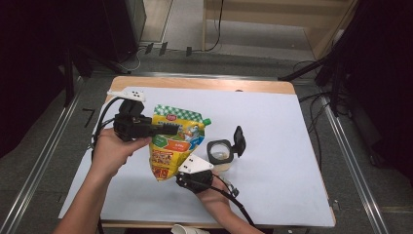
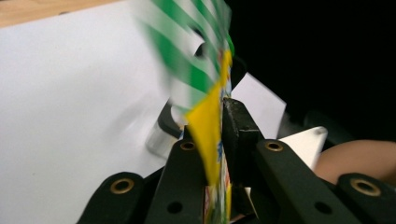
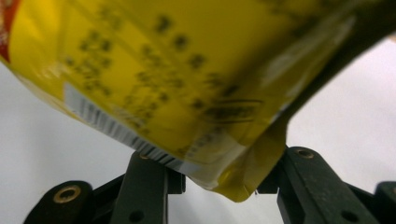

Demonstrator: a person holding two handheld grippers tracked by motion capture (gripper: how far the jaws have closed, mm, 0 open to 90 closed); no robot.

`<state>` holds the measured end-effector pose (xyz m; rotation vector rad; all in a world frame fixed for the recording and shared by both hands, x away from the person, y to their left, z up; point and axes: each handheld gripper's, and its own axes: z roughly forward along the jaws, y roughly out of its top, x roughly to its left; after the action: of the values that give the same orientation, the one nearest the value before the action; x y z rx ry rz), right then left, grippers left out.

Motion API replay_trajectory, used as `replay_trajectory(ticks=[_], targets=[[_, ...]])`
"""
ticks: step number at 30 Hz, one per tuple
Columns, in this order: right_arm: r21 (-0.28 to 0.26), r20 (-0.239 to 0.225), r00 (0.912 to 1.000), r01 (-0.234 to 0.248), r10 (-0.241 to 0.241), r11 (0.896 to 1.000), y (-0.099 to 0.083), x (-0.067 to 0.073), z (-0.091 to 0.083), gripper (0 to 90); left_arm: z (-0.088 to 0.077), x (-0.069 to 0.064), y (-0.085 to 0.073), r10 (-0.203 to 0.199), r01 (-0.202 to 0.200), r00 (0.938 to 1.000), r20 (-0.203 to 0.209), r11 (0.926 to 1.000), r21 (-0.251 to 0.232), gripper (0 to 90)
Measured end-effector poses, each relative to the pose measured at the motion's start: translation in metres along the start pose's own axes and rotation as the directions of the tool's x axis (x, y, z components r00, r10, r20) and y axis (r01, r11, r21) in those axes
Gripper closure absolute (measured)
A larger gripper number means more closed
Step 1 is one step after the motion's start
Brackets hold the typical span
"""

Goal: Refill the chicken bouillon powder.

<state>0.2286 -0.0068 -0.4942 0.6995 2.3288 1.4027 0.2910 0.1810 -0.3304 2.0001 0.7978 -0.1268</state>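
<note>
Yellow plastic pouch (image 1: 176, 142) with a green-checked top hangs above the white sheet (image 1: 272, 122), pinched narrowly at its upper edge by the left gripper (image 1: 168, 128). Below it, the right gripper (image 1: 187, 176) straddles the pouch's bottom corner, jaws parted, pads apparently off. An open-lidded jar (image 1: 220, 151) stands just beyond the right gripper.

The yellow refill pouch (image 1: 171, 142) has a green-and-white checked top band, a small green spout cap at its upper corner and printed labels on its face. It is held up off the white table sheet (image 1: 272, 126), tilted, just left of the open clear jar (image 1: 220, 151). Its bottom gusset corner points down toward the sheet's near edge.
</note>
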Motion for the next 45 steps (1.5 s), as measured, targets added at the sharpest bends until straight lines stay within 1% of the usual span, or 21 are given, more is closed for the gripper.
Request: replay_trajectory(ticks=[1, 3, 4, 5, 7, 9, 10, 12, 14, 19, 20, 21, 22, 25, 28, 29, 30, 31, 37, 43, 45], targets=[[-0.003, -0.006, 1.0, -0.005, 0.005, 1.0, 0.002, 0.001, -0.001, 65.6, 0.004, -0.001, 0.0, 0.008, -0.008, 0.9997, -0.021, 0.9999, 0.008, 83.3], [-0.004, -0.012, 0.9999, -0.003, 0.003, 1.0, 0.003, 0.003, -0.003, 65.6, 0.006, -0.002, 0.0, 0.013, -0.012, 0.9996, -0.025, 0.9998, 0.016, 81.7], [-0.007, -0.021, 0.9998, 0.003, -0.003, 1.0, 0.005, 0.005, -0.005, 65.6, 0.009, -0.003, 0.0, 0.021, -0.021, 0.9997, -0.009, 0.9997, 0.01, 80.8], [-0.013, -0.026, 0.9997, 0.002, -0.002, 1.0, 0.006, 0.007, -0.006, 65.6, 0.011, -0.003, 0.0, 0.027, -0.026, 0.9996, -0.005, 0.9996, 0.014, 80.8], [-0.016, -0.035, 0.9994, 0.004, -0.005, 1.0, 0.007, 0.008, -0.007, 65.5, 0.012, -0.004, -0.001, 0.036, -0.036, 0.9993, -0.013, 0.9992, 0.019, 80.0], [-0.016, -0.053, 0.9986, 0.006, -0.007, 1.0, 0.009, 0.012, -0.008, 64.7, 0.016, -0.005, -0.001, 0.06, -0.058, 0.9975, -0.038, 0.9977, 0.034, 79.6], [-0.02, -0.066, 0.9977, 0.014, -0.015, 1.0, 0.011, 0.016, -0.01, 63.4, 0.018, -0.005, -0.002, 0.07, -0.068, 0.997, -0.032, 0.9966, 0.045, 79.3], [-0.027, -0.074, 0.9969, 0.023, -0.025, 0.999, 0.013, 0.02, -0.012, 62.8, 0.02, -0.006, -0.002, 0.071, -0.07, 0.9972, -0.026, 0.9967, 0.041, 79.4], [-0.025, -0.089, 0.996, 0.006, -0.008, 1.0, 0.015, 0.021, -0.014, 62.8, 0.021, -0.007, -0.002, 0.078, -0.077, 0.9965, -0.03, 0.9963, 0.037, 79.3], [-0.017, -0.124, 0.9921, -0.024, 0.022, 1.0, 0.02, 0.021, -0.017, 61.9, 0.024, -0.006, -0.003, 0.07, -0.069, 0.9973, -0.024, 0.9968, 0.041, 78.1], [-0.013, -0.131, 0.9911, -0.027, 0.025, 1.0, 0.02, 0.021, -0.018, 61.6, 0.027, -0.006, -0.002, 0.052, -0.05, 0.9984, -0.023, 0.9976, 0.047, 78.0], [-0.013, -0.131, 0.9911, -0.027, 0.025, 1.0, 0.02, 0.021, -0.018, 61.6, 0.027, -0.006, -0.002, 0.052, -0.05, 0.9984, -0.023, 0.9976, 0.047, 78.0], [-0.008, -0.149, 0.988, -0.043, 0.041, 0.999, 0.022, 0.022, -0.019, 60.9, 0.03, -0.006, -0.002, 0.049, -0.047, 0.9985, -0.026, 0.9973, 0.057, 77.8], [-0.002, -0.172, 0.9834, -0.058, 0.057, 0.998, 0.023, 0.024, -0.02, 60.2, 0.035, -0.007, -0.002, 0.044, -0.042, 0.9985, -0.032, 0.9966, 0.071, 77.6], [0.004, -0.187, 0.9817, -0.038, 0.038, 0.999, 0.025, 0.027, -0.022, 59.5, 0.041, -0.006, -0.001, 0.004, 0.0, 0.9993, -0.037, 0.9957, 0.092, 76.2], [0.004, -0.187, 0.9817, -0.038, 0.038, 0.999, 0.025, 0.027, -0.022, 59.5, 0.041, -0.006, -0.001, 0.004, 0.0, 0.9993, -0.037, 0.9957, 0.092, 76.2], [0.001, -0.193, 0.9807, -0.03, 0.03, 1.0, 0.026, 0.03, -0.024, 58.9, 0.045, -0.006, 0.0, -0.022, 0.025, 0.9993, -0.032, 0.9944, 0.103, 76.1], [-0.002, -0.198, 0.9798, -0.031, 0.03, 1.0, 0.027, 0.03, -0.025, 58.6, 0.046, -0.006, 0.001, -0.028, 0.032, 0.999, -0.033, 0.9934, 0.11, 76.1], [0.004, -0.207, 0.9778, -0.033, 0.033, 0.999, 0.027, 0.031, -0.027, 58.1, 0.05, -0.006, 0.003, -0.038, 0.042, 0.9988, -0.032, 0.9913, 0.125, 76.1], [0.009, -0.24, 0.9688, -0.062, 0.062, 0.998, 0.027, 0.03, -0.029, 58.5, 0.055, -0.005, 0.005, -0.05, 0.052, 0.9986, -0.019, 0.9868, 0.154, 76.0], [0.013, -0.257, 0.9633, -0.078, 0.078, 0.997, 0.027, 0.029, -0.029, 58.8, 0.056, -0.004, 0.005, -0.056, 0.059, 0.9982, -0.023, 0.9848, 0.164, 74.7]])
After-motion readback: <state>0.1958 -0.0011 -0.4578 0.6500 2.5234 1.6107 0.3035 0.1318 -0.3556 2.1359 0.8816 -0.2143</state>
